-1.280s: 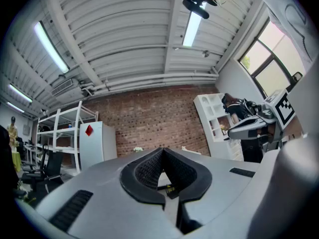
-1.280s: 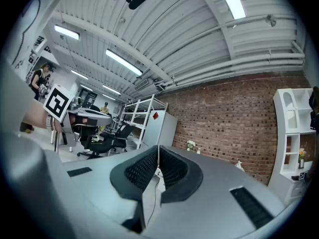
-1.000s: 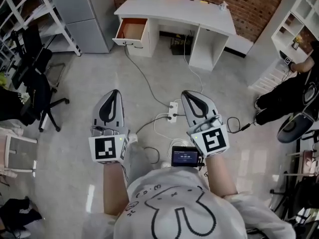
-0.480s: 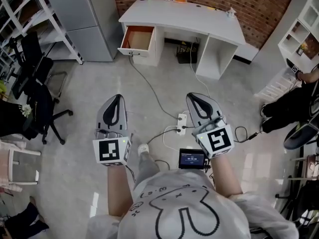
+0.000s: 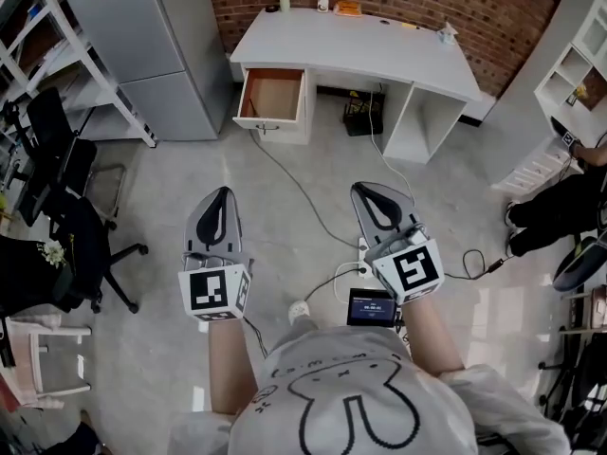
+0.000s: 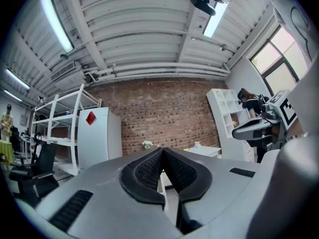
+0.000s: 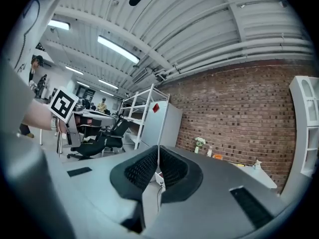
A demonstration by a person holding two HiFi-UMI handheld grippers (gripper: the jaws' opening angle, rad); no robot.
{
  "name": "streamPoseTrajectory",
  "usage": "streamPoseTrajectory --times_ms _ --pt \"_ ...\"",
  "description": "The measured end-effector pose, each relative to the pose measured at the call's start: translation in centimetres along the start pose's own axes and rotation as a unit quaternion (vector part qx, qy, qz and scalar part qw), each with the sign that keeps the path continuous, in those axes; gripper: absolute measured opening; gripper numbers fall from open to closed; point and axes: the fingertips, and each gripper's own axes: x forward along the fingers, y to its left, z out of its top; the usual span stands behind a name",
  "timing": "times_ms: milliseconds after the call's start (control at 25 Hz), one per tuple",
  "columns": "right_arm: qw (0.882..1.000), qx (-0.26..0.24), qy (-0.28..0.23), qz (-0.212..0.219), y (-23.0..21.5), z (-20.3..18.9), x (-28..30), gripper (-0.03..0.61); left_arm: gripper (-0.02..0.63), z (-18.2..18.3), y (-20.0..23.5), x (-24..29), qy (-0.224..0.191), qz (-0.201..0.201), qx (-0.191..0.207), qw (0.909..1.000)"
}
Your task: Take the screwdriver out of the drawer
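Observation:
A white desk (image 5: 360, 41) stands against the brick wall, with its left drawer (image 5: 272, 96) pulled open. The drawer's brown inside shows, but I cannot make out a screwdriver in it. My left gripper (image 5: 220, 194) and right gripper (image 5: 366, 189) are held side by side over the floor, pointing level toward the desk and still well short of it. Both are shut with nothing between the pads, as the left gripper view (image 6: 162, 150) and the right gripper view (image 7: 158, 148) also show.
A grey cabinet (image 5: 142, 45) and a white rack (image 5: 57, 55) stand left of the desk. Office chairs (image 5: 66, 207) are at the left, and a white shelf unit (image 5: 569, 74) and a person (image 5: 560, 207) at the right. Cables and a power strip (image 5: 361, 269) lie on the floor ahead.
The desk and open drawer have drawn closer and shifted lower in the head view. Both grippers have travelled forward together over the floor, staying shut.

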Motion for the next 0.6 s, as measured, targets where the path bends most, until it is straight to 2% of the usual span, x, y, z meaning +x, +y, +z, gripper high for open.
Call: streamPoseTrajectory --times_ms 400,600 --pt "1.0 -0.005 0.016 0.004 1.5 0.6 9.7 0.023 0.012 -1.7 8.2 5.2 0.0 -0.015 -0.016 0.9998" --pt "1.0 0.021 0.021 -0.001 1.5 0.0 12.2 0.023 0.012 -3.0 10.3 5.9 0.008 -0.008 -0.023 0.9997"
